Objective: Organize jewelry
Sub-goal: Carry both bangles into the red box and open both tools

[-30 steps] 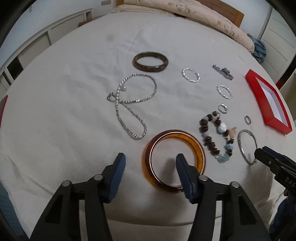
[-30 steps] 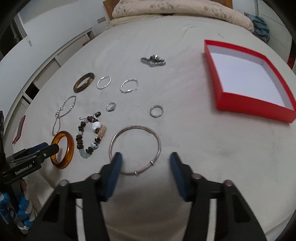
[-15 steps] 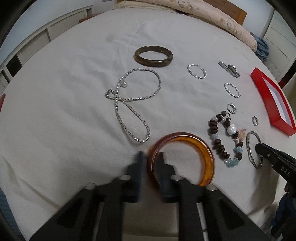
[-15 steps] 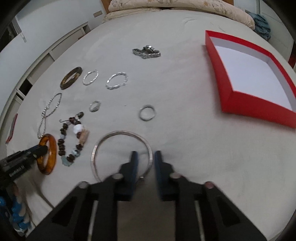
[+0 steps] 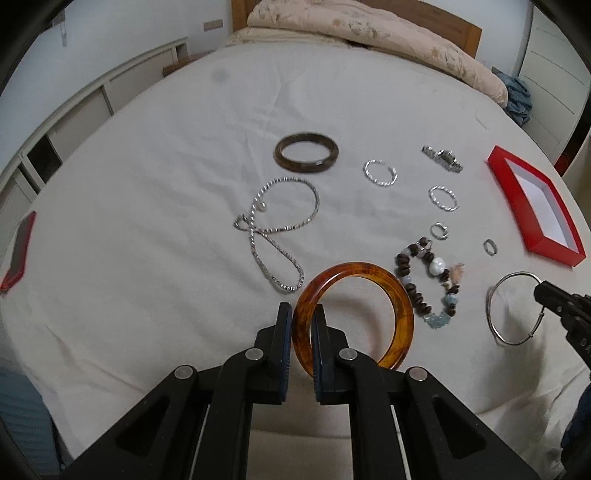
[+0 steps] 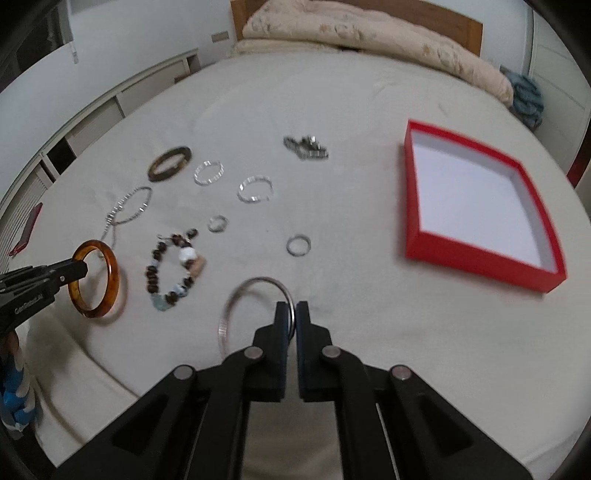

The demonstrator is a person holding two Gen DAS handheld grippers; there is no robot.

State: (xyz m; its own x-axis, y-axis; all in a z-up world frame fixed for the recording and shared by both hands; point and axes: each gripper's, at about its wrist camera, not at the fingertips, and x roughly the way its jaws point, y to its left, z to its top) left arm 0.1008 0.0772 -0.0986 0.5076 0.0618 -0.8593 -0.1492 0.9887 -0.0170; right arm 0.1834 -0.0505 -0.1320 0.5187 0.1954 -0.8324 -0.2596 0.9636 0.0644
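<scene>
A bed (image 5: 184, 155) with a pale sheet fills the room, a beige quilt (image 5: 369, 33) heaped against its wooden headboard (image 5: 469, 33). White cabinets (image 5: 74, 122) line the left wall.

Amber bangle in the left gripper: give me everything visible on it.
The amber bangle is a thick, glossy, translucent orange-brown ring with darker mottling, resin-like. The left gripper is shut on its left rim, one finger inside the ring, one outside. It hangs tilted above the bedsheet, its shadow below, near the beaded bracelet.

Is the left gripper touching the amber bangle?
Touching. Left wrist view: left gripper jaws shut on the amber bangle rim, one each side.
</scene>
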